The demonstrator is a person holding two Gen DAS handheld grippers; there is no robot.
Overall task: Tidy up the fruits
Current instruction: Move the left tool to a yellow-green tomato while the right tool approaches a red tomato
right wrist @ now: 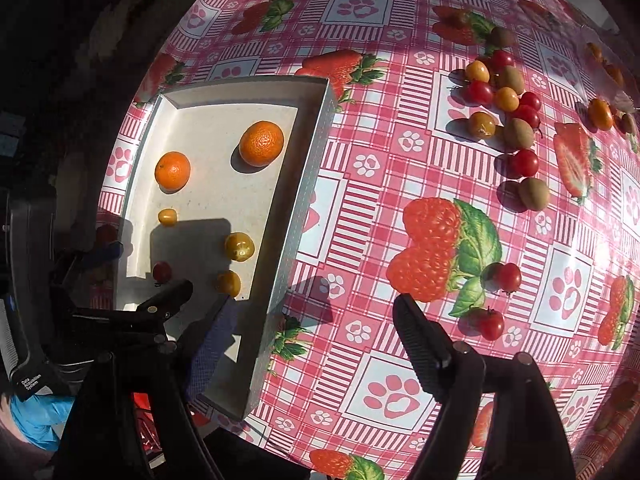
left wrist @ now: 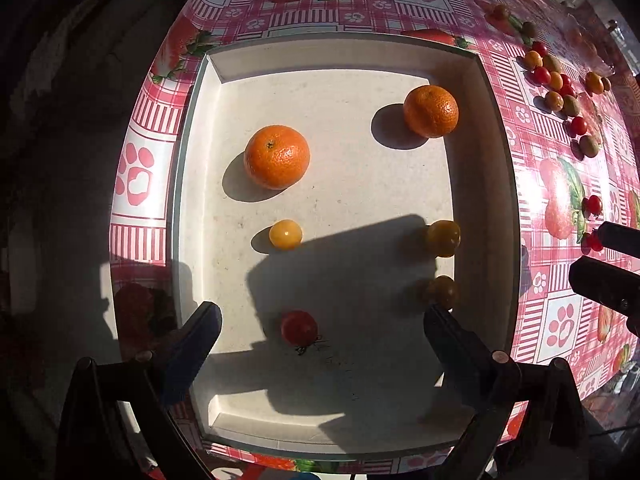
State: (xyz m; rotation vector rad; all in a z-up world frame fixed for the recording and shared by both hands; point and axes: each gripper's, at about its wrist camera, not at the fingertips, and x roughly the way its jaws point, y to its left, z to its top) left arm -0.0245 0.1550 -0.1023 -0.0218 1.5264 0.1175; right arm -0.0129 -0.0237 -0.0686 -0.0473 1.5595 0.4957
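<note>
- A round table (right wrist: 400,184) fills both views, covered by a glossy pink-and-white checked cloth (left wrist: 560,312) printed with strawberries and paw marks.
- Strong sunlight falls across it, throwing hard, dark shadows and a bright glare (right wrist: 600,248) on the cloth's right side.
- Beyond the table's left edge the room lies in deep shade (left wrist: 60,120); nothing there can be made out.

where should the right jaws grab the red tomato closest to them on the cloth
Take the red tomato across its round middle, coming straight down. It sits alone on the tablecloth with its stem on top, so the jaws can straddle it freely.
</note>
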